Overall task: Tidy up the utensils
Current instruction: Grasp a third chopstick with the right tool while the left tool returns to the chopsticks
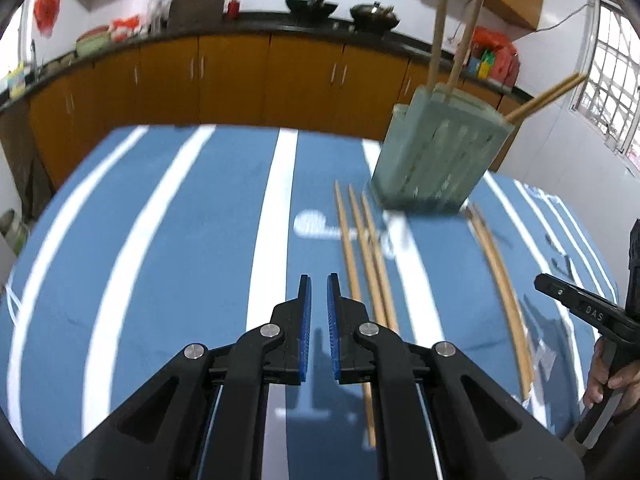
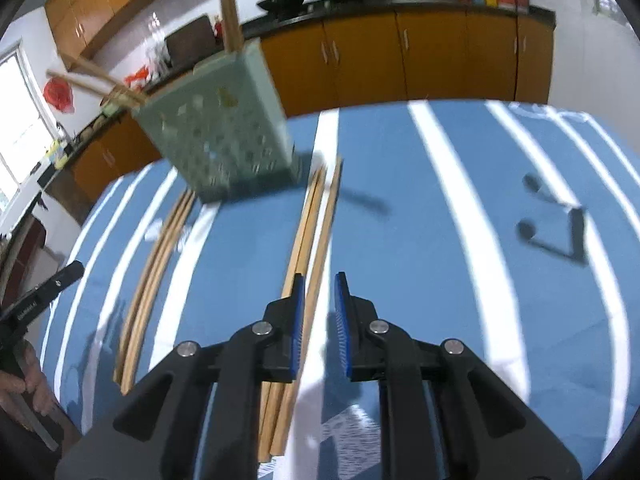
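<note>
1. The left gripper (image 1: 319, 286) is held over the striped cloth (image 1: 180, 240), its jaws almost closed with only a narrow slit between them and nothing held.
2. The right gripper (image 2: 320, 284) is seen nearly closed too, a slightly wider gap left, nothing gripped; one chopstick bundle (image 2: 316, 232) lies on the cloth under its left finger.
3. A second bundle (image 2: 160, 256) is laid further left.
4. The green holder (image 2: 216, 128) is stood behind the bundles, with chopsticks (image 1: 440, 32) already placed in it.
</note>
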Available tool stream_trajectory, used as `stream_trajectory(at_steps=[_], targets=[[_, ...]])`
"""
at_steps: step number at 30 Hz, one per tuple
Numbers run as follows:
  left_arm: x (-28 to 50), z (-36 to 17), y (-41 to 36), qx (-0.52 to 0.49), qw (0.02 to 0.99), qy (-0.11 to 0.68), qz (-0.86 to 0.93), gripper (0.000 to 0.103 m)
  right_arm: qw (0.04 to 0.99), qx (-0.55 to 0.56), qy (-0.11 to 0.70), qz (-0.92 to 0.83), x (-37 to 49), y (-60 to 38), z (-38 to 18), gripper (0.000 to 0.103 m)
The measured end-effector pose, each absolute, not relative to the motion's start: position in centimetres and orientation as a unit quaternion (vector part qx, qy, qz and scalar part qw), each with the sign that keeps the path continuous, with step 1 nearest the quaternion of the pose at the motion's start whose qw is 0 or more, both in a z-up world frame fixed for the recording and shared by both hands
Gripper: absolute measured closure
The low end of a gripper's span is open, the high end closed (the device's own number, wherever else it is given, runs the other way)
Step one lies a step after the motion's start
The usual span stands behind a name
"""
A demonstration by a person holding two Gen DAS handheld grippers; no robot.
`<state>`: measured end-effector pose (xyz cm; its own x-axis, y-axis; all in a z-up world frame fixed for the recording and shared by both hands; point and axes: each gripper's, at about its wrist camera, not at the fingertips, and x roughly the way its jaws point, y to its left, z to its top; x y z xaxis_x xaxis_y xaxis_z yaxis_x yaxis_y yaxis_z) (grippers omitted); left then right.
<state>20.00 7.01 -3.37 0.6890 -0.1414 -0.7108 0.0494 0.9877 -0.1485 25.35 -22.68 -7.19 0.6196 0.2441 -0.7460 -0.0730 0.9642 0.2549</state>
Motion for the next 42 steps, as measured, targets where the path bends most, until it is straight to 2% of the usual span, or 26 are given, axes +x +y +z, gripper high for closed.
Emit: stream_trajectory(at_steps=[11,13,16,23,42], targets=[[19.4,-5.3,6.3,-0.067,0.907,0.410,-0.069,0.094,0.889,0.063,0.446,0.079,26.0,-21.2,-9.3,0.087],[19.5,-5.5,6.1,-0.069,0.905,0.413,-0.074,0.094,0.892,0.049,0.444,0.072,26.0,-21.1,-9.3,0.094],[19.5,-6.0,5.9,-0.071,0.902,0.418,-0.080,0.094,0.897,0.033,0.439,0.042,26.0,-21.8,-9.4,0.095],[19.4,-6.5,5.3,-0.069,0.897,0.425,-0.097,0.094,0.897,0.067,0.437,-0.020,26.3,-25.7,-9.5,0.095],[20.3,-7.7,2.4,0.006,0.900,0.431,-0.068,0.095,0.902,0.048,0.429,-0.008,25.7,-25.5,-9.5,0.095]])
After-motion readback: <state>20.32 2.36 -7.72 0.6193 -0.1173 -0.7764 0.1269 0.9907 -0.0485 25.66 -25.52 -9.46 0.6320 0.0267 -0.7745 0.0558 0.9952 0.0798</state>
